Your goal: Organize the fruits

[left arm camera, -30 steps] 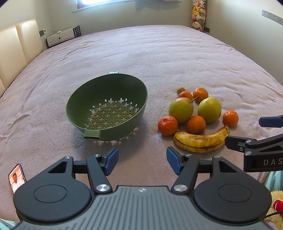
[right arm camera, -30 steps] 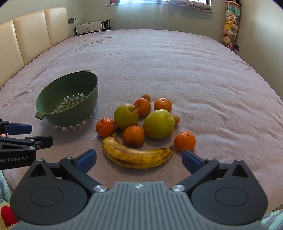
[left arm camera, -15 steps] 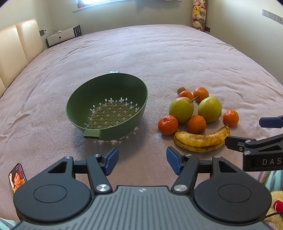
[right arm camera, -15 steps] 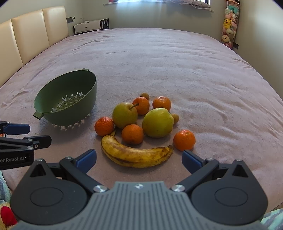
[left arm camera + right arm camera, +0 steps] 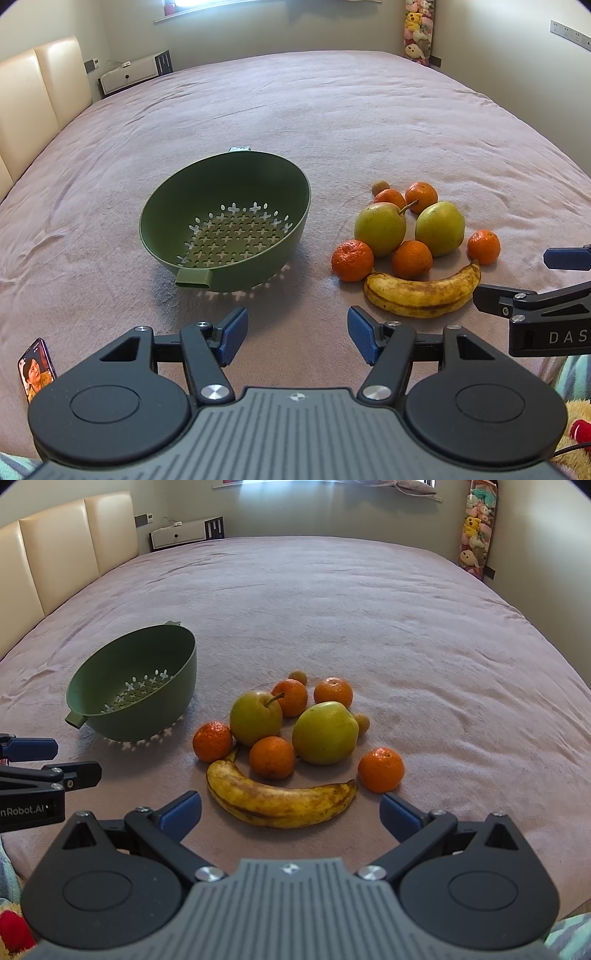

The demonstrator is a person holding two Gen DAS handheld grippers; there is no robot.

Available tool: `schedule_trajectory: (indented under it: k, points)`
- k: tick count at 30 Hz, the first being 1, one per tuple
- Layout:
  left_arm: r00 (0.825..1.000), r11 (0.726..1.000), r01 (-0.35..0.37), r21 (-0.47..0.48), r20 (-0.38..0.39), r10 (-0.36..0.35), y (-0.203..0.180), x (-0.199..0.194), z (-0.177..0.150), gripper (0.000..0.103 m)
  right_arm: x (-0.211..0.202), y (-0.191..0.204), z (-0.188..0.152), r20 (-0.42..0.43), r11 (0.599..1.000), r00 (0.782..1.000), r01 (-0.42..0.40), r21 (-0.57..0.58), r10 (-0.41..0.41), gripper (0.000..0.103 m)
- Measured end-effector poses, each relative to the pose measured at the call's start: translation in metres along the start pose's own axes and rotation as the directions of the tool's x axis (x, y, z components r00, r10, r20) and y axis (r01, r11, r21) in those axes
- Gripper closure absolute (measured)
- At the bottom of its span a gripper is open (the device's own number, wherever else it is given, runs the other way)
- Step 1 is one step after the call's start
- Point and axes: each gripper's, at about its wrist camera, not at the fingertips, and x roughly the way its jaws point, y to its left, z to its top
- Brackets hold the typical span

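Note:
A green colander (image 5: pixel 225 225) (image 5: pixel 135 686) lies empty and tilted on the pink bedspread. To its right lies a cluster of fruit: a spotted banana (image 5: pixel 423 291) (image 5: pixel 280 801), two green pears (image 5: pixel 380 229) (image 5: pixel 325 733), several tangerines (image 5: pixel 352 260) (image 5: pixel 380 770) and two small brown fruits. My left gripper (image 5: pixel 297 334) is open and empty, near the bed's front edge, in front of the colander. My right gripper (image 5: pixel 291 812) is open and empty, wide apart, just short of the banana.
A phone (image 5: pixel 36 369) with a lit screen lies at the front left. A padded headboard (image 5: pixel 66 554) runs along the left. A white low cabinet (image 5: pixel 133 75) and a hanging bag of plush toys (image 5: pixel 476 528) stand by the far wall.
My right gripper has moved forward and a little down toward the banana; the fruit appears nearer. My left gripper has barely moved.

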Motion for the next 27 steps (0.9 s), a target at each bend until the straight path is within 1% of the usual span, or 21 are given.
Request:
schedule_trajectory:
  k: [19,25,27]
  points:
    - [1.000,1.000,0.002,-0.003,-0.002,-0.002,-0.0005,0.0006,0.0005,0.030,0.0010,-0.0004,-0.0010,-0.006,1.000,1.000,0.001,-0.002,-0.002,0.004]
    - [0.998,0.999,0.054,-0.003,0.009,-0.054,-0.0032,0.0013,0.0013,0.030,0.0032,-0.0040,-0.0022,0.004,1.000,1.000,-0.024,0.018,0.024,0.004]
    - [0.997,0.997,0.076,-0.001,0.015,-0.076,-0.0055,0.0020,0.0031,0.034,0.0040,-0.0052,-0.0024,0.014,0.999,0.999,-0.035,0.021,0.035,0.006]
